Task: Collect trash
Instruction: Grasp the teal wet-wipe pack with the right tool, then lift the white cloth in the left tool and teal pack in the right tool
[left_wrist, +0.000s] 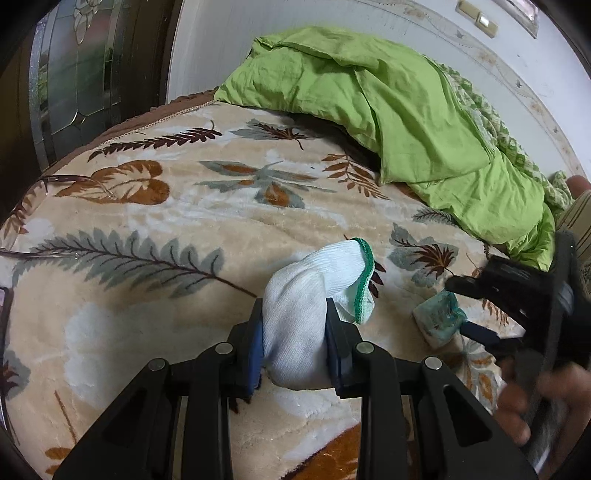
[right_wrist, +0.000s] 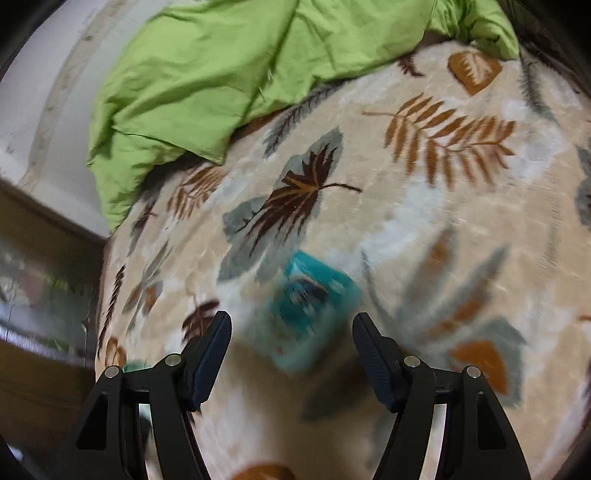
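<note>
Jaws of the left gripper (left_wrist: 294, 325) are clamped on a white cloth with green trim (left_wrist: 314, 291), held above the leaf-patterned blanket (left_wrist: 177, 206). Right gripper (right_wrist: 291, 350) has its jaws spread wide around a blurred teal wrapper (right_wrist: 310, 306) lying on the blanket, beside the green duvet (right_wrist: 207, 74).
</note>
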